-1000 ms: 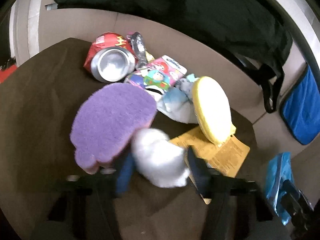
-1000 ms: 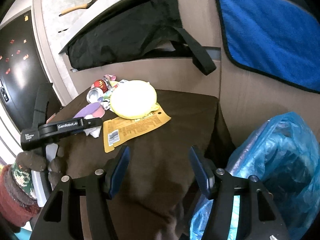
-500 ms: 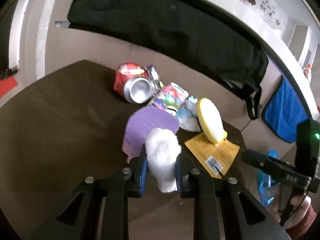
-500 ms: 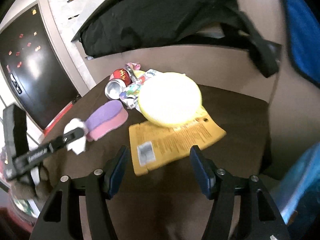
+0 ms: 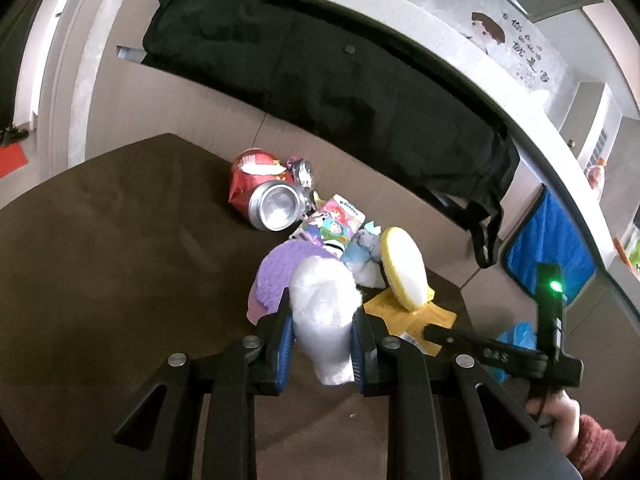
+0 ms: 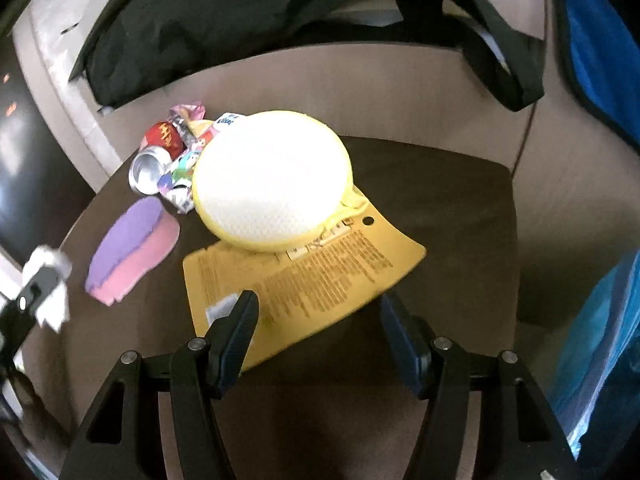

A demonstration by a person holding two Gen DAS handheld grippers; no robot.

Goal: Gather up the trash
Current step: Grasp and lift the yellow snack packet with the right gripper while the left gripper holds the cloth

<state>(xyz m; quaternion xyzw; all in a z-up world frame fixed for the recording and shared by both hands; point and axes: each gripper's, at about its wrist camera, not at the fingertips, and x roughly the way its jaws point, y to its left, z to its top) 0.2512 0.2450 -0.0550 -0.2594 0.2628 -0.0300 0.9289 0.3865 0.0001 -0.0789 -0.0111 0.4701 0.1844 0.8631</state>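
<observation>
The left tongs (image 5: 322, 340) are clenched on the white tissue wad (image 5: 325, 316), which sits between the two blue pads in the lower middle of the left wrist frame. One second ago these tongs were still apart around the wad on the brown surface (image 5: 120, 260); now the wad is squeezed and raised, and the trash pile looks farther and smaller behind it.

The pile is in the centre of that frame: a silver can (image 5: 275, 211) lying on its side against a red wrapper (image 5: 256, 172), a colourful packet (image 5: 334, 224), a purple sponge (image 5: 276, 272) just behind the wad, and a round yellow pad (image 5: 404, 268) standing tilted on a yellow card (image 5: 412, 314).

The right tongs (image 6: 318, 336) are released — the two fingers stand wide apart just above the near edge of the yellow card in the lower middle of the right wrist frame. A second ago they were well back from the card with the blue bag (image 6: 600, 352) large at the lower right; now the card and the yellow pad fill the centre, and the bag shows only at the right edge.
</observation>
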